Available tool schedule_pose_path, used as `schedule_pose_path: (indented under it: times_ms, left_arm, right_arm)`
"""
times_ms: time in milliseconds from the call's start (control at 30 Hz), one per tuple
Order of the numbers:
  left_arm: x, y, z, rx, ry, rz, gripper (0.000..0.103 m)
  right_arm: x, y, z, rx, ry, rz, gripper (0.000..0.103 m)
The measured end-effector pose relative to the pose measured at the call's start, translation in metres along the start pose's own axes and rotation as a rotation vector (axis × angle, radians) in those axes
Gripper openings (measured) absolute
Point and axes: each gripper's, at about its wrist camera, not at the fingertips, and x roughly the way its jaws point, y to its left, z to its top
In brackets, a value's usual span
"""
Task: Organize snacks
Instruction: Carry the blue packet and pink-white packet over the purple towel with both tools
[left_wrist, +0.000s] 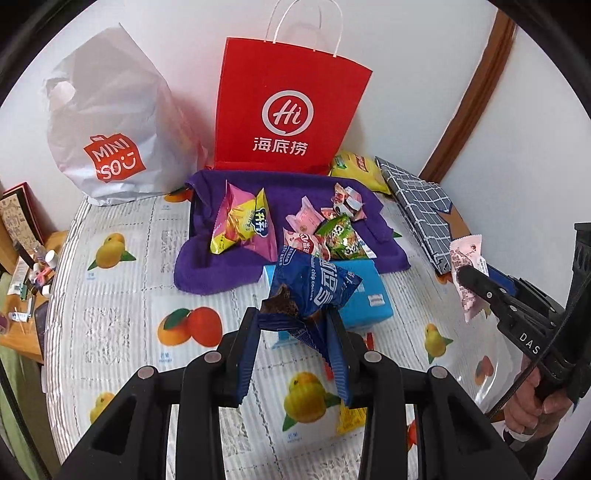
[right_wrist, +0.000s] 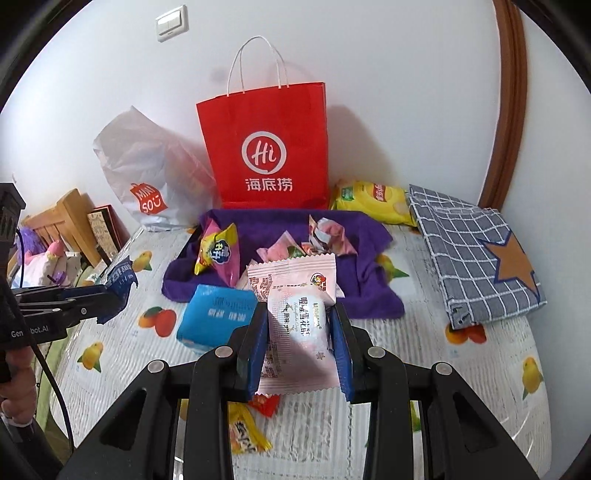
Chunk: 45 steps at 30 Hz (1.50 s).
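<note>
Behind both held packets, purple towel of snacks, red bag, perhaps chips

1. My left wrist camera looks forward and down along its fingers, close over the fruit-print tablecloth, toward the red paper bag at the wall.
2. My right wrist camera faces likewise from further right.
3. Both views share the bag and the purple towel.

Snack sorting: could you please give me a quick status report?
Left tongs shut on blue cookie pack. Right tongs shut on pink snack pack. More snacks on purple towel; blue tissue pack just ahead.
</note>
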Motion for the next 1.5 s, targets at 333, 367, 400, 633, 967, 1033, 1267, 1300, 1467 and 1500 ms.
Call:
schedule_pose_path:
  times_ms: [333,367,400,633,967,1033,1267,1300,1467,1500]
  left_arm:
    - [0.015,0.009,0.016,0.014,0.034,-0.018,0.034]
    - [0.016,0.011,0.019,0.007,0.026,-0.028,0.034]
    - [0.016,0.012,0.021,0.0,0.022,-0.036,0.034]
    - [0.022,0.023,0.044,-0.019,-0.003,-0.036,0.034]
    - [0.035,0.03,0.09,-0.023,-0.049,-0.03,0.034]
    - [0.041,0.03,0.099,-0.021,-0.049,-0.028,0.034]
    - [0.06,0.032,0.119,-0.027,-0.057,-0.025,0.034]
    - [0.062,0.033,0.122,-0.029,-0.06,-0.021,0.034]
    - [0.08,0.038,0.128,-0.038,-0.061,-0.013,0.034]
    - [0.085,0.039,0.129,-0.04,-0.057,-0.012,0.034]
  right_arm:
    - [0.003,0.011,0.018,-0.099,0.01,-0.015,0.033]
    - [0.004,0.011,0.018,-0.099,0.012,-0.007,0.033]
    - [0.006,0.012,0.017,-0.098,0.012,-0.004,0.033]
    - [0.029,0.014,0.027,-0.068,0.014,0.021,0.033]
    - [0.061,0.013,0.069,-0.032,-0.031,0.027,0.033]
    - [0.069,0.012,0.078,-0.03,-0.033,0.026,0.033]
    - [0.097,0.009,0.103,-0.014,-0.031,0.027,0.033]
    - [0.101,0.008,0.106,-0.009,-0.032,0.025,0.033]
    - [0.124,0.007,0.111,0.013,-0.017,0.036,0.033]
    - [0.127,0.006,0.111,0.016,-0.016,0.037,0.033]
